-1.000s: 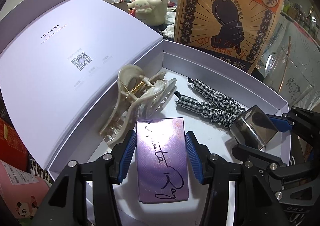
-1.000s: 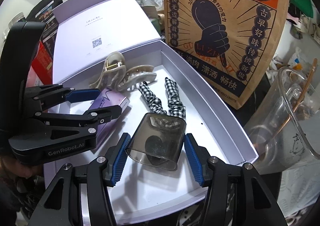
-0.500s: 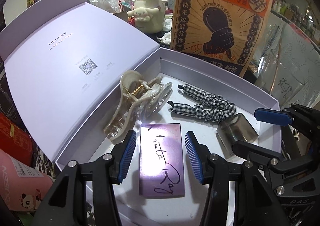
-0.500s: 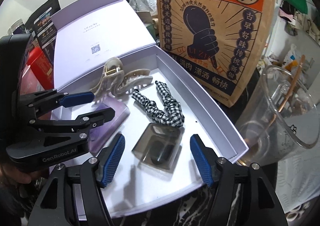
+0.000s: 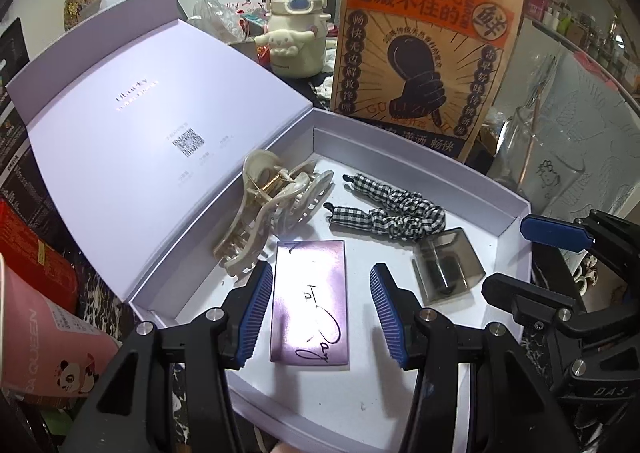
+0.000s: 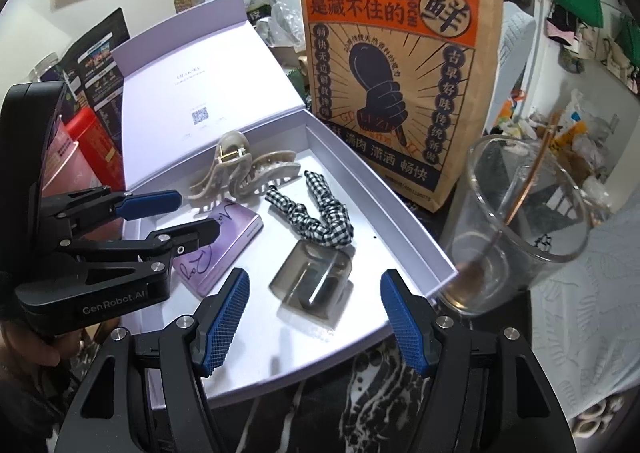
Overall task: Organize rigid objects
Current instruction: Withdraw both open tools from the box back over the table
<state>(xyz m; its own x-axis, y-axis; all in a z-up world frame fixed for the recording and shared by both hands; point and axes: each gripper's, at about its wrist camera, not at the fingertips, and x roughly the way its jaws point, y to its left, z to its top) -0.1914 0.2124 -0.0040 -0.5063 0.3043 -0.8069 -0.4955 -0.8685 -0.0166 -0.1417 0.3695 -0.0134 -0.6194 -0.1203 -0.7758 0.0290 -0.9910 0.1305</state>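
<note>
**Four items lying in the open gift box, both grippers now clear of them**

Item one: purple card box, lying flat on the floor of the lavender gift box, near its front edge. A second ago the left gripper was sitting close around it; now the jaws are standing partly open on either side with a visible gap, touching nothing.

Item two: smoky translucent case, resting on the box floor towards the right wall. A second ago the right gripper was closed on it; the jaws are now standing wide, pads well off it, and holding nothing.

Item three: cream claw clip, lying against the hinge side, just behind the card box.

Item four: checked hair tie, lying between the clip and the smoky case.

Surroundings: the box lid is standing open to the left; a printed paper bag is standing behind the box, and a glass beaker just beside its right wall on the marbled tabletop.

Assessment: both placements are looking finished; closing the lid or fetching further pieces is probably coming next.
</note>
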